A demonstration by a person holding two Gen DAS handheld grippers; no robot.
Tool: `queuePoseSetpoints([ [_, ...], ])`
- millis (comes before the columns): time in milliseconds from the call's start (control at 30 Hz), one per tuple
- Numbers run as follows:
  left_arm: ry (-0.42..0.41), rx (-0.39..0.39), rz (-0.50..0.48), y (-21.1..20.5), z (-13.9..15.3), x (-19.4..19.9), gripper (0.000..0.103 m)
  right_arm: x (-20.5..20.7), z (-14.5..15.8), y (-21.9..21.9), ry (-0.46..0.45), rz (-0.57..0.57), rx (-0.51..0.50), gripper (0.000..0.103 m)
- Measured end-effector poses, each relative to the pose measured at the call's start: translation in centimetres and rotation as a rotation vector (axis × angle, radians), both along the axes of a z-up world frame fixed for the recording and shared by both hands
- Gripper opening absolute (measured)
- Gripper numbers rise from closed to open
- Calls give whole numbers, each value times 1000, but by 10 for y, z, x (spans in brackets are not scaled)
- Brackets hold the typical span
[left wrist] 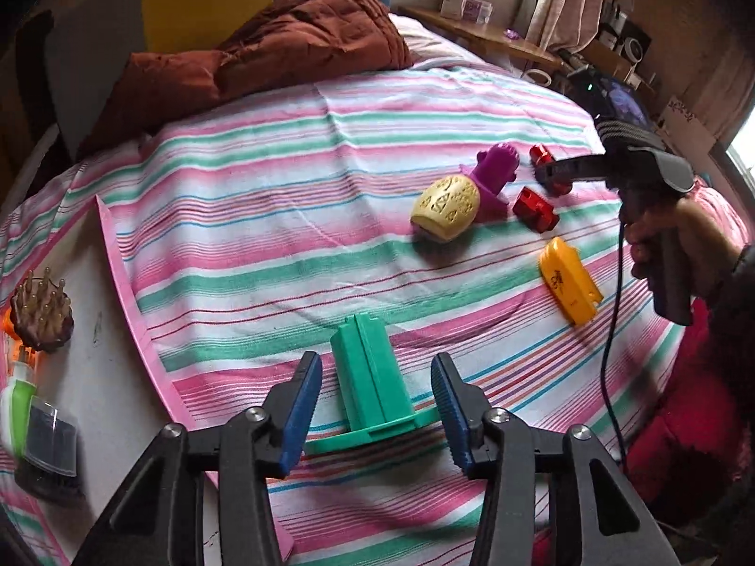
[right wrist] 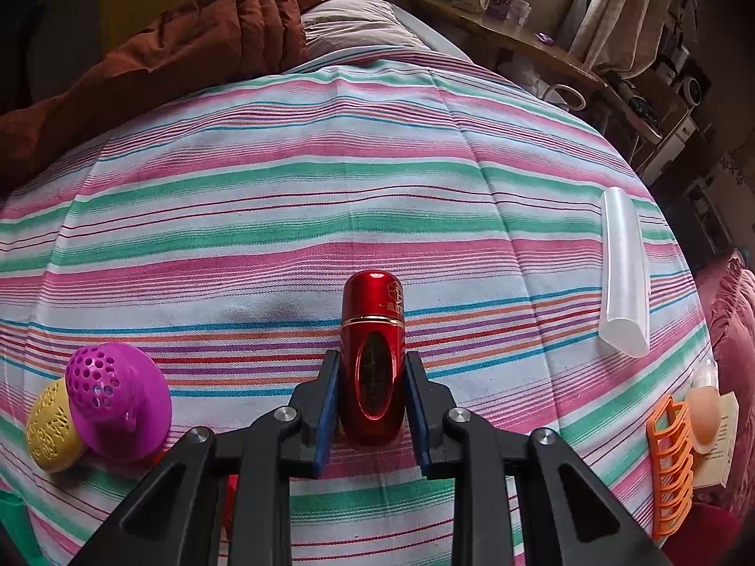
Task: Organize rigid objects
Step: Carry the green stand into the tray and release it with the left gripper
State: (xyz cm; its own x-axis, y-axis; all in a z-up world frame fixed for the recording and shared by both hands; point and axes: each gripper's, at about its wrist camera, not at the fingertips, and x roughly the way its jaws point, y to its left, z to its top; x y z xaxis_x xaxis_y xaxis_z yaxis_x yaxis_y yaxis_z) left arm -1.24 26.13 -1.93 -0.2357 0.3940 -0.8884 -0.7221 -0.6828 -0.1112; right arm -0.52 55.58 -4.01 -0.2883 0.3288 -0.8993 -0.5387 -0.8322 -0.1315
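A green plastic piece with a flat base lies on the striped bedsheet. My left gripper stands open around it, with a gap on each side between the blue pads and the piece. My right gripper is shut on a shiny red capsule-shaped bottle, low over the sheet. In the left wrist view a hand holds the right gripper among a purple perforated piece, a yellow patterned shell, a red piece and an orange-yellow case.
A brown quilt is bunched at the head of the bed. A hairbrush and small items sit on a white surface at the left. A translucent tube and an orange clip lie on the right side of the sheet.
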Motion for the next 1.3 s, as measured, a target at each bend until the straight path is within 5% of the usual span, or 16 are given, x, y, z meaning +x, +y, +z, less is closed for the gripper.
queuePoseSetpoints([
  [100, -51, -41, 1, 6, -19, -2, 31, 0, 0, 0, -3, 2, 3, 26],
  [233, -20, 1, 19, 1, -18, 6, 30, -2, 0, -1, -7, 9, 10, 26],
  [533, 72, 175, 177, -58, 41, -8, 30, -2, 0, -2, -4, 13, 12, 25],
  [867, 75, 75, 455, -131, 22, -98, 30, -2, -1, -4, -7, 20, 26, 25],
  [1100, 75, 5, 474, -129, -1, -119, 34, -2, -1, -4, -7, 22, 26, 25],
  [1300, 150, 35, 511, -140, 16, -107, 39, -3, -3, -3, -10, 30, 39, 25],
])
